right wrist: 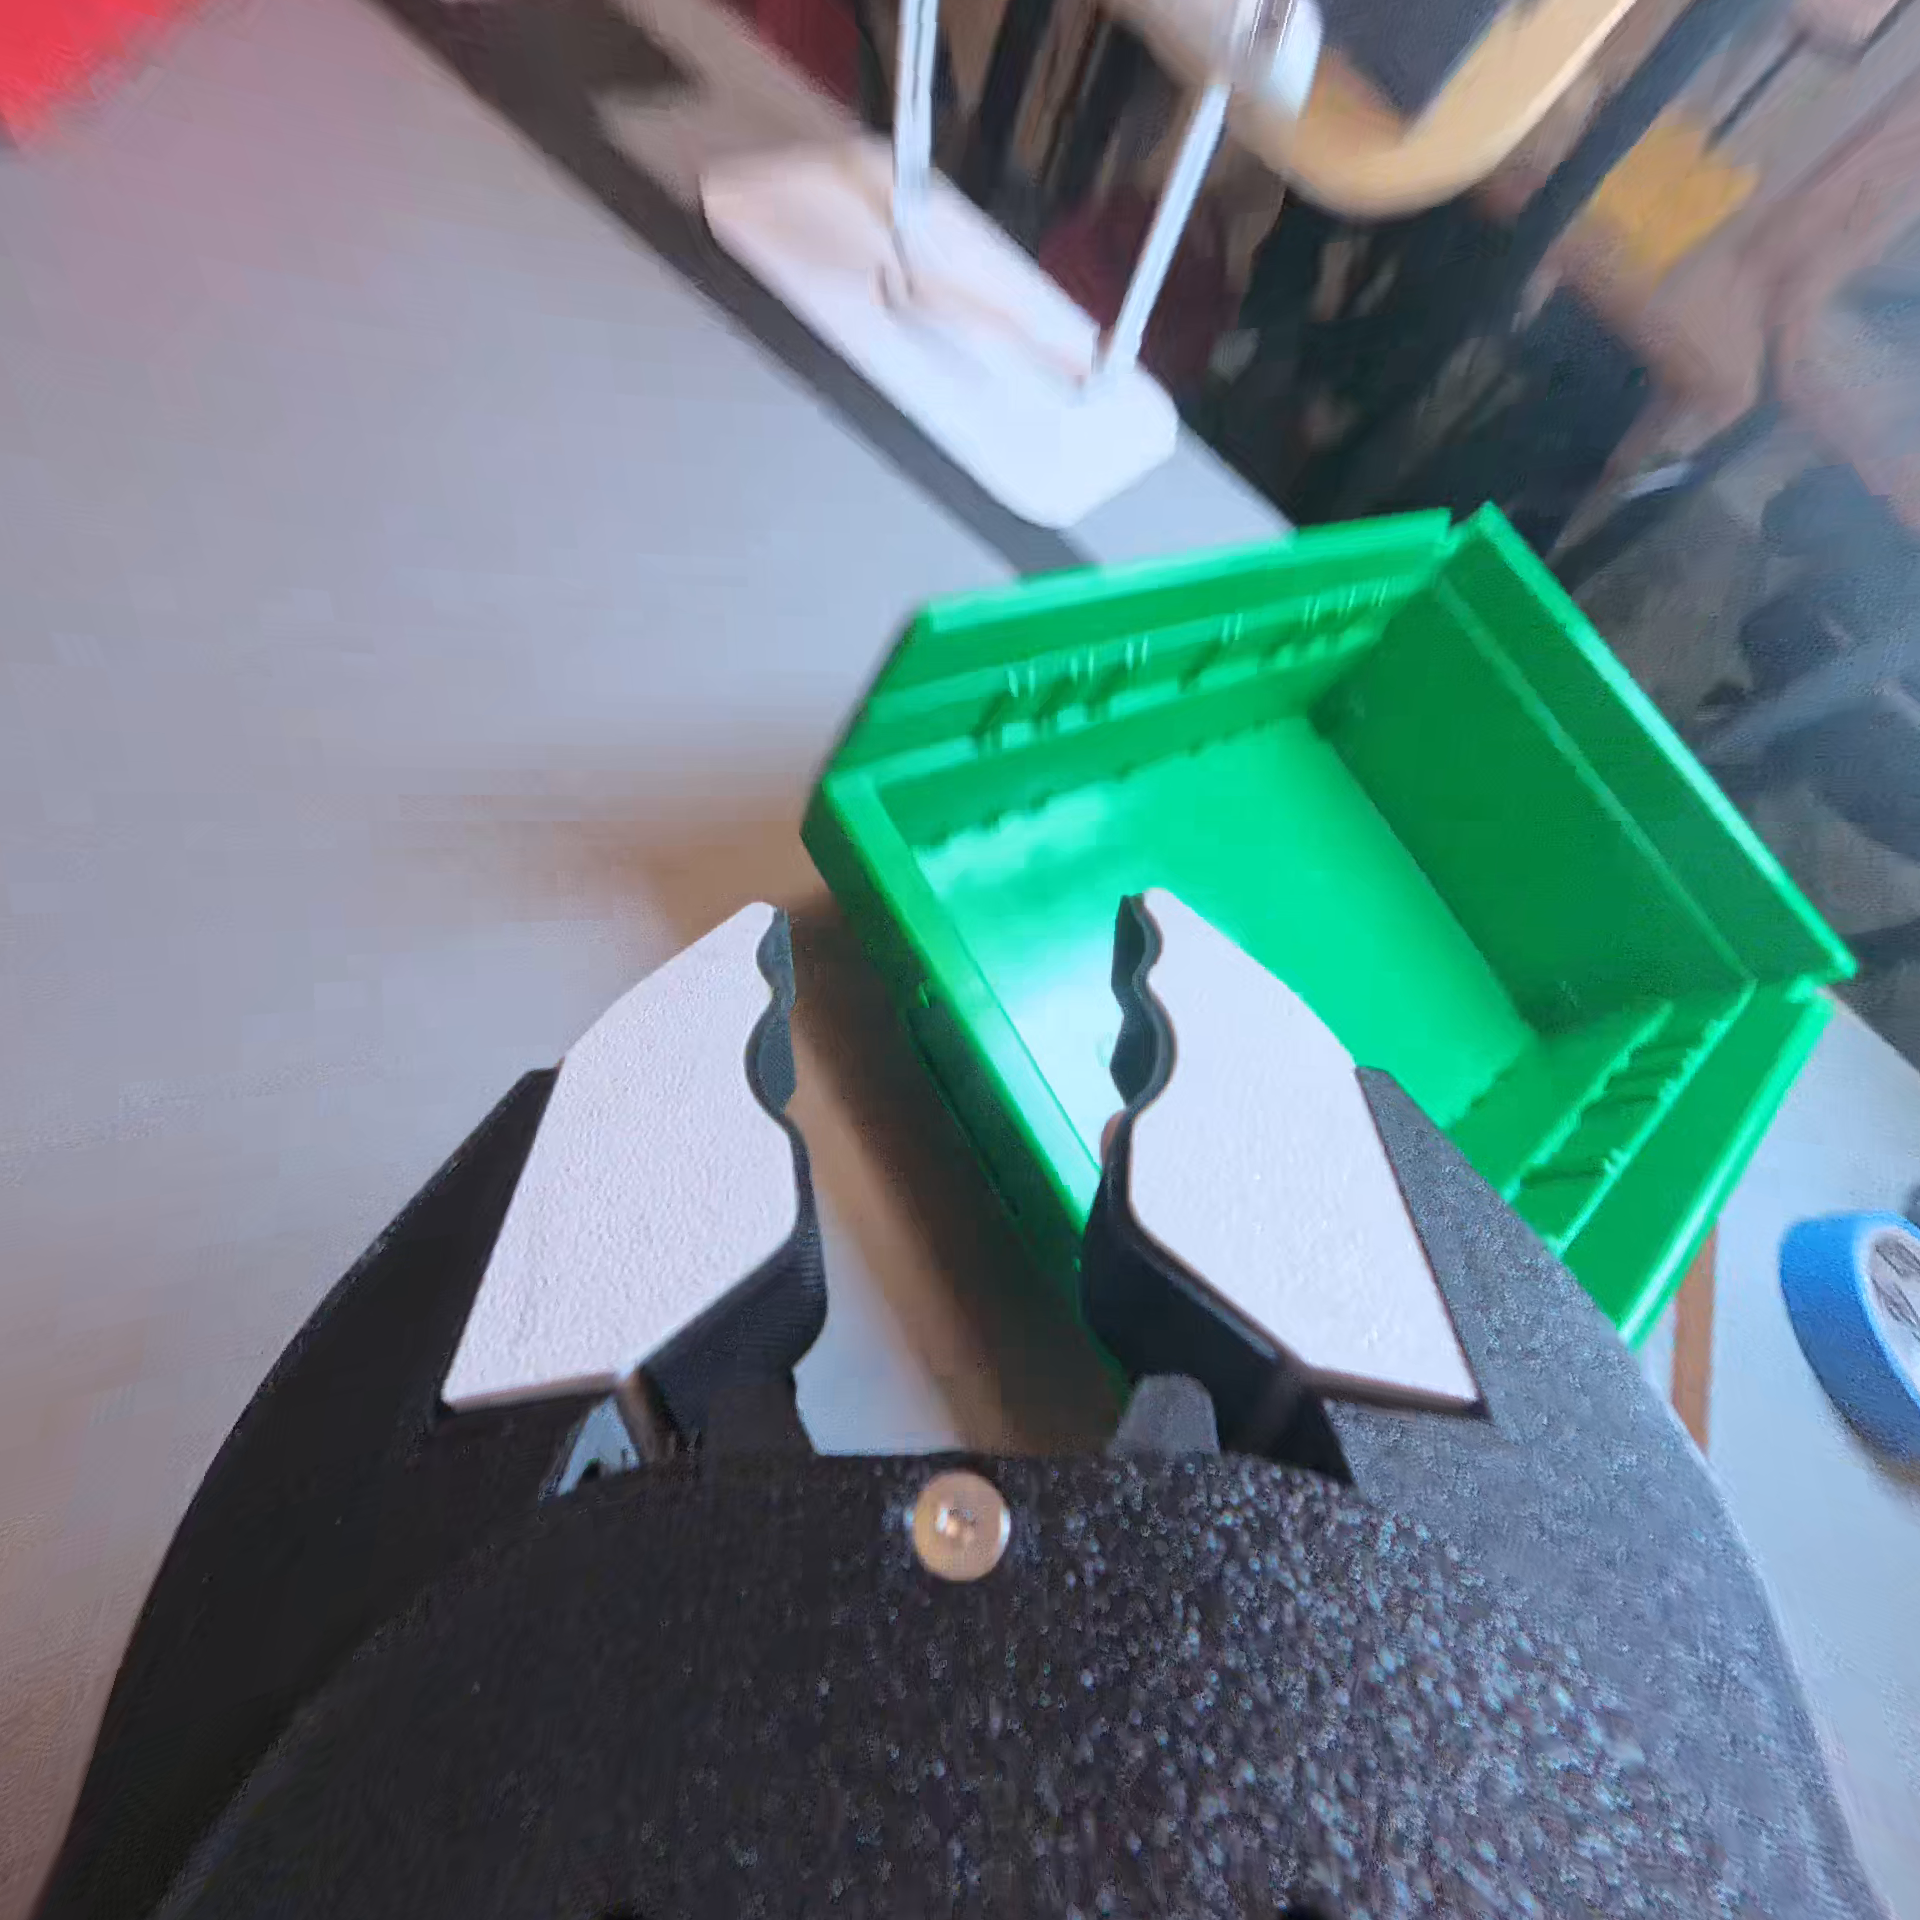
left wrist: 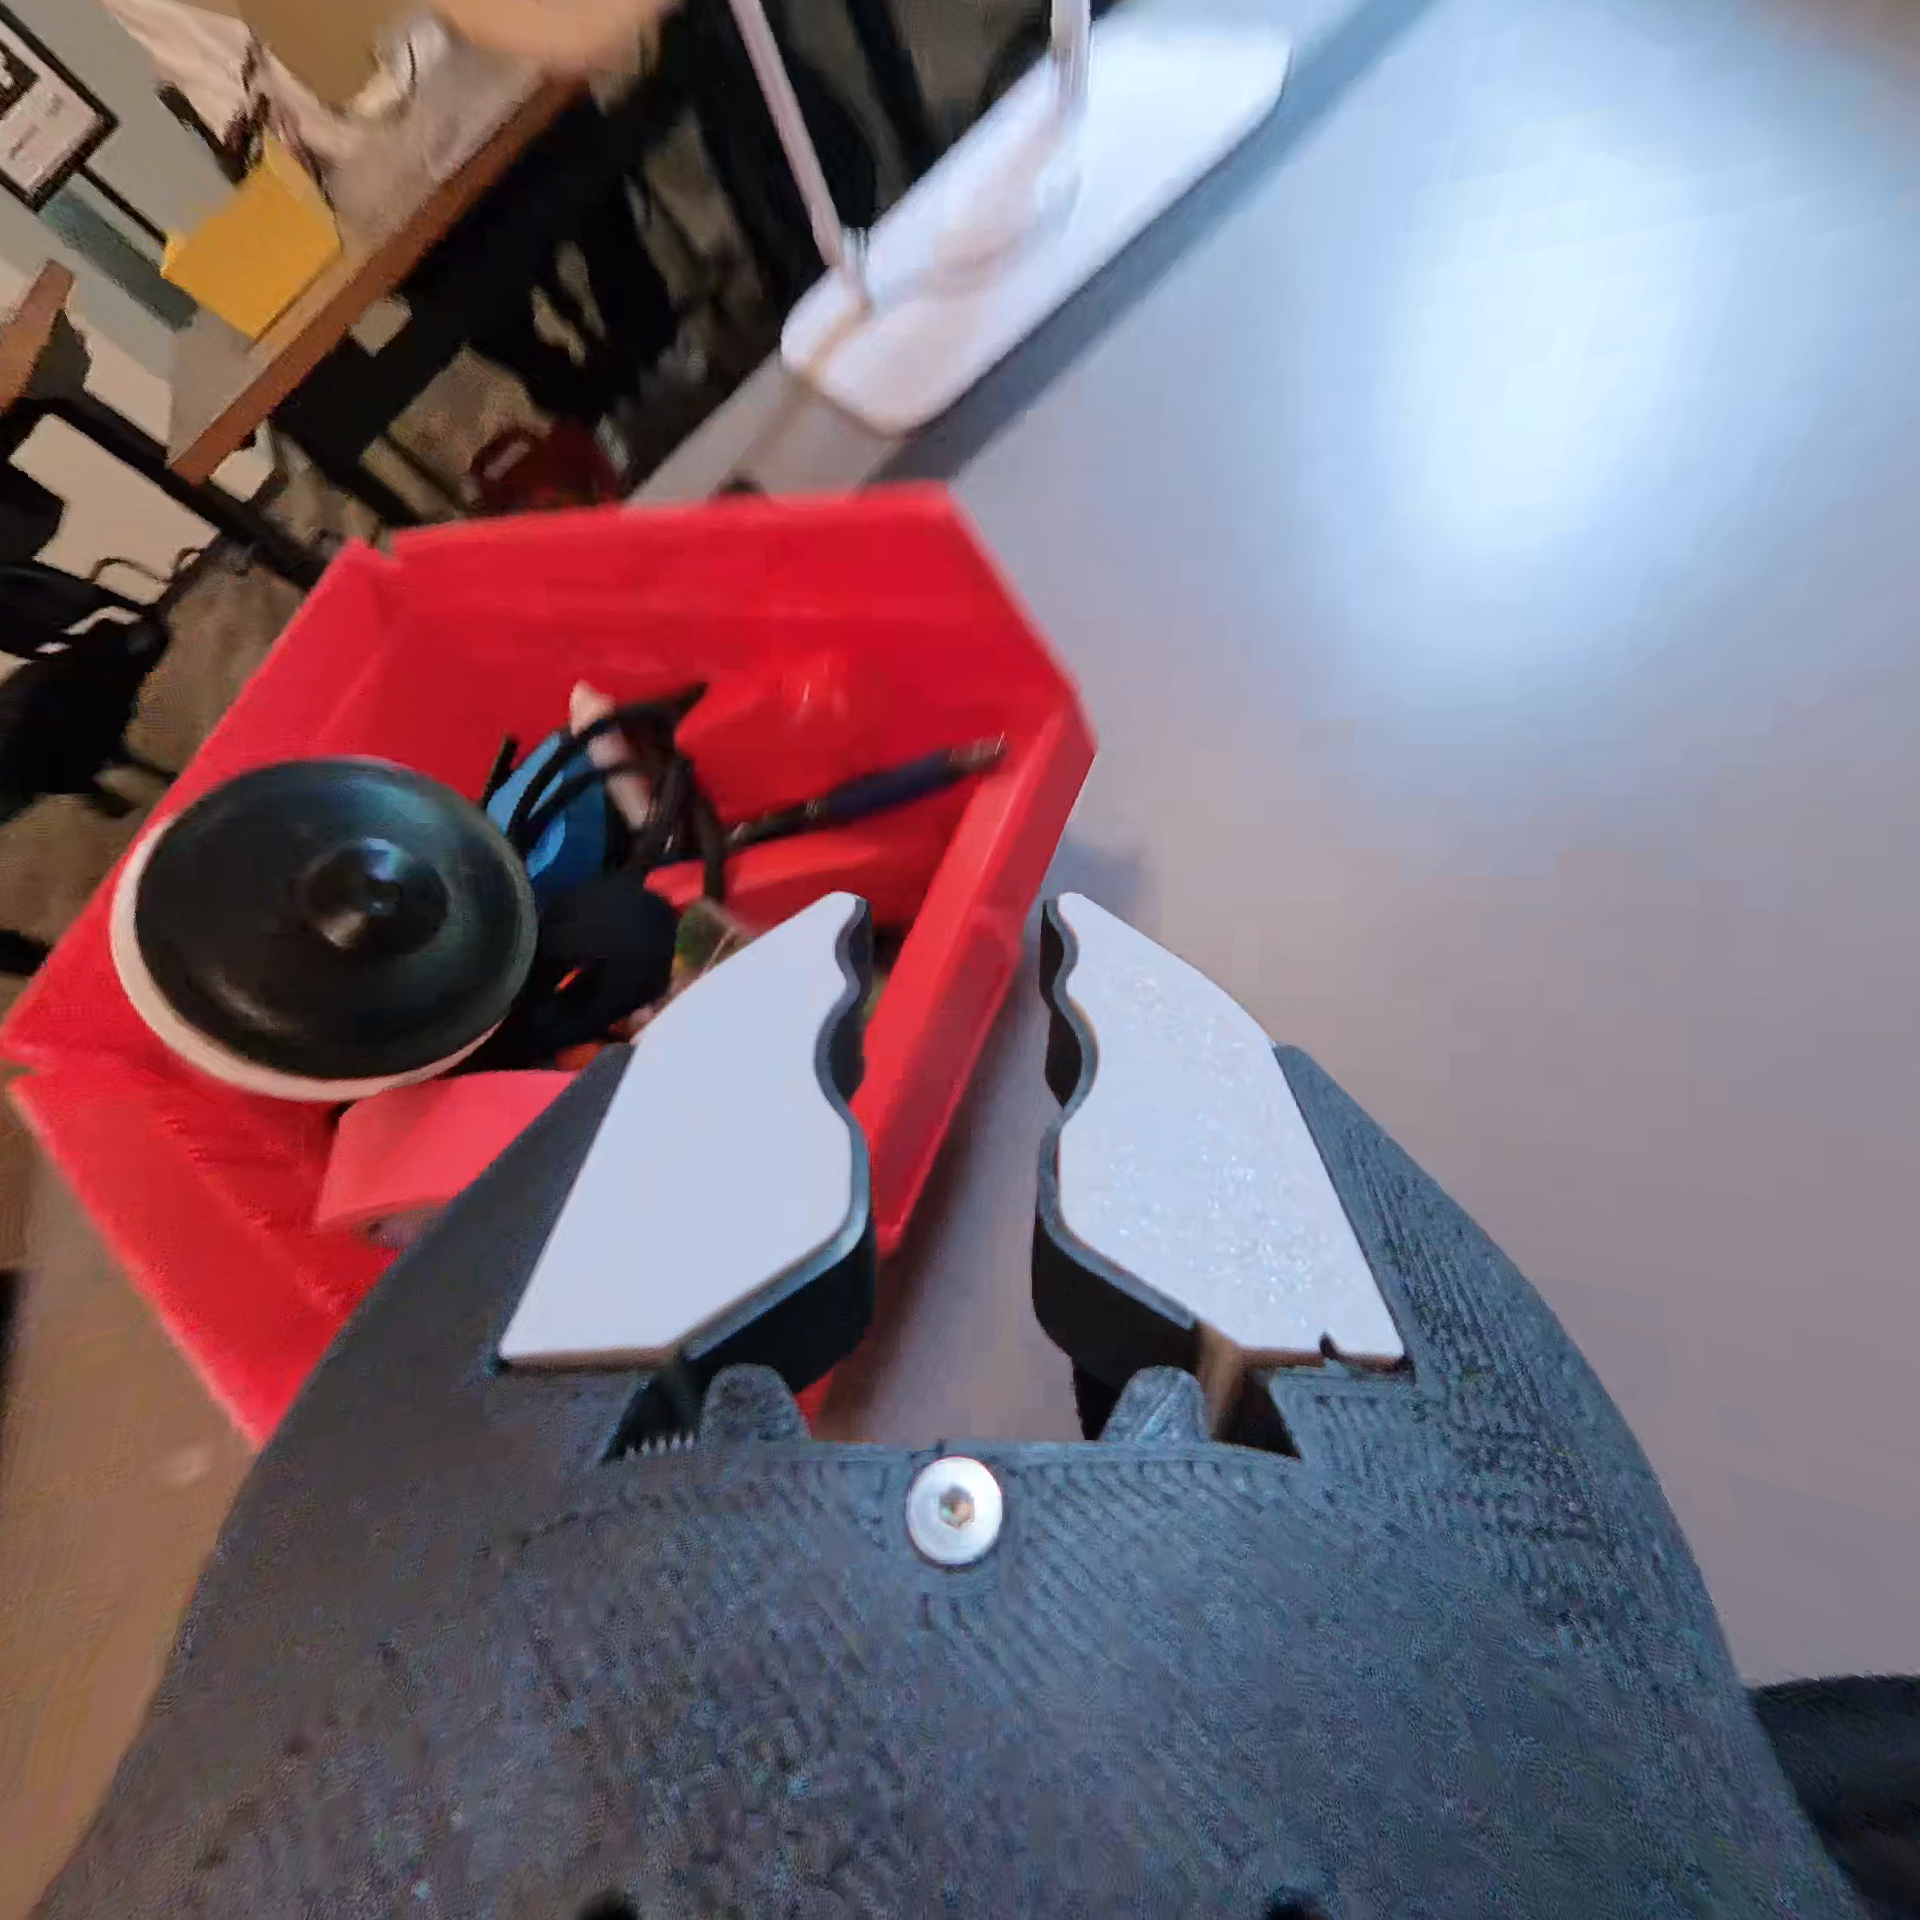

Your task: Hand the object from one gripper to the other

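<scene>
In the left wrist view my left gripper [left wrist: 956,914] is open and empty, above the near right wall of a red bin [left wrist: 665,582]. The bin holds a black disc with a white rim [left wrist: 332,920], a red tape roll [left wrist: 436,1153], a blue item with black cables [left wrist: 561,821], a dark pen [left wrist: 883,784] and other small things. In the right wrist view my right gripper [right wrist: 951,920] is open and empty, over the near left wall of an empty green bin [right wrist: 1558,790].
Both bins stand on a grey table [left wrist: 1507,727]. A white stand base with thin metal rods [left wrist: 997,249] sits at the table's far edge; it also shows in the right wrist view [right wrist: 966,353]. A blue tape roll [right wrist: 1860,1330] lies right of the green bin. Cluttered furniture stands beyond. One gripper's finger ends stand about 40 cm off the other's.
</scene>
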Motion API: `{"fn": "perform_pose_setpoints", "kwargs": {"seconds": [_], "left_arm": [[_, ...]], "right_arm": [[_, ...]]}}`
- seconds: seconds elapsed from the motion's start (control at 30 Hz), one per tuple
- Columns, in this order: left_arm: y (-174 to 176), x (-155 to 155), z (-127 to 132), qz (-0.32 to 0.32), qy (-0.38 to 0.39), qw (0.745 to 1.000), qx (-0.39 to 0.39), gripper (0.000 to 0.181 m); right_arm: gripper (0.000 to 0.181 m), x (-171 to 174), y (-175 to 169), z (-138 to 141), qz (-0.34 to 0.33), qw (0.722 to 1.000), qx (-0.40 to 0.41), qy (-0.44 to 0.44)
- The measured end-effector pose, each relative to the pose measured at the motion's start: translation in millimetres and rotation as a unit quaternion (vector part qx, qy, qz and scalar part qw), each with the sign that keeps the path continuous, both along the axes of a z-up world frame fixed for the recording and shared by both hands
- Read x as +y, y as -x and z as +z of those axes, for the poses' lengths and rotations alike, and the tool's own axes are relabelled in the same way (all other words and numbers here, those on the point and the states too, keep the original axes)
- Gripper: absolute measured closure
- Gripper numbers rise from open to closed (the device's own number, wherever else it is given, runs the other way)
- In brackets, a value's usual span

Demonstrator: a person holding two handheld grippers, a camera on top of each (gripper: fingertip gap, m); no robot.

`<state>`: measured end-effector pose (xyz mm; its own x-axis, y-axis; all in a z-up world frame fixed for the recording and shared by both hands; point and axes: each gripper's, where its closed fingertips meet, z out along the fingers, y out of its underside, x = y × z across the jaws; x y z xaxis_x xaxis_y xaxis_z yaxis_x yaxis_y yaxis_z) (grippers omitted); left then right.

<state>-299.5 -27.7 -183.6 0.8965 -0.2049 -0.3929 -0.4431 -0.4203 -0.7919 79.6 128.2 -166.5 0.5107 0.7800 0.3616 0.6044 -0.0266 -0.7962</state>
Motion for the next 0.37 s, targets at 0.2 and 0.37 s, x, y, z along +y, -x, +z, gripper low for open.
{"fn": "perform_pose_setpoints", "kwargs": {"seconds": [0.2, 0.37], "left_arm": [[-47.4, 16.2, 110.6, 0.000, -0.175, 0.974, -0.147, 0.155], [-43.3, 34.5, 149.3, 0.059, -0.263, 0.934, -0.233, 0.148]], "right_arm": [[0.132, -41.9, 38.5, 131.0, 0.021, 0.961, 0.258, -0.098], [0.133, -37.0, 25.2, 186.7, -0.047, 0.906, 0.401, -0.124]]}}
